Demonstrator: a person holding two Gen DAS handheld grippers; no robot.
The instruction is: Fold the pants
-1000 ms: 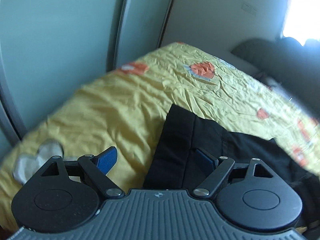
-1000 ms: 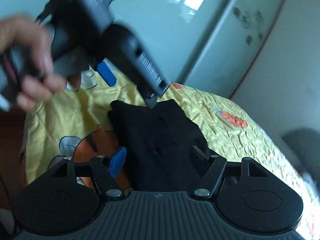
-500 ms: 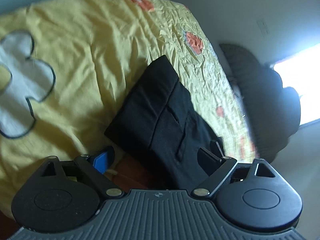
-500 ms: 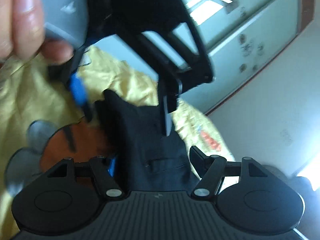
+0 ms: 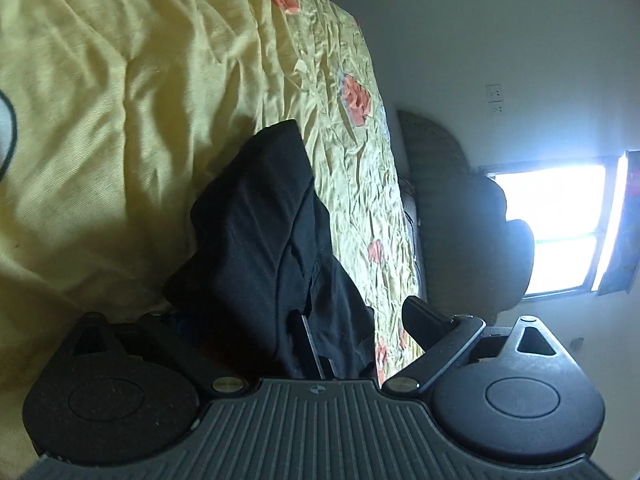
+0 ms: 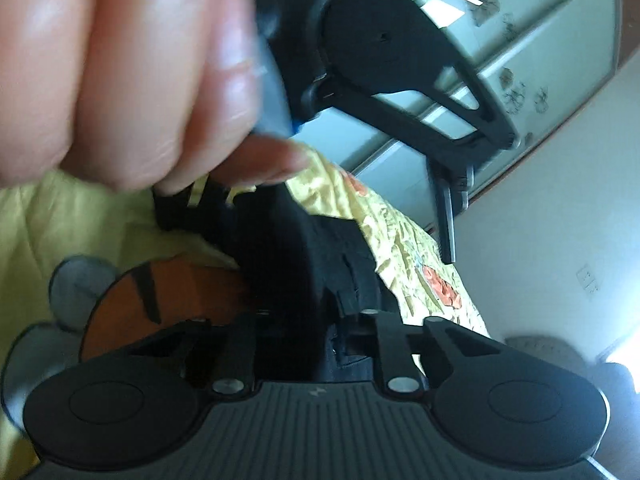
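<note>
The black pants [image 5: 260, 240] lie bunched on the bed, on a yellow bedspread [image 5: 100, 120] printed with orange motifs. In the left wrist view the garment runs from a rounded far end down to the near edge of the bed, where it meets both tools. Its left edge is bordered by a broad stretch of bare, creased bedspread; its right edge is bordered by a narrower strip that ends at the bed's far side, close to a white wall [image 5: 500, 40]. A dark cushion [image 5: 472, 220] stands beyond that side, below a bright window [image 5: 560, 216].

The left gripper [image 5: 296, 320] has just been opening and its jaws stand wide. The pants lie between them; the right finger is clear of the cloth, over the bedspread, and the left finger is in shadow beside the garment's left edge. No pad is seen pressing on cloth.

The right gripper [image 6: 316, 324] has just been closing; its jaws stand nearly together with the pants' fabric [image 6: 304, 264] pinched between them at the near edge.

In the right wrist view the person's hand [image 6: 132, 68] on the left tool fills the upper left, just above the pants. A wardrobe door [image 6: 540, 40] with dark floral marks stands behind the bed.
</note>
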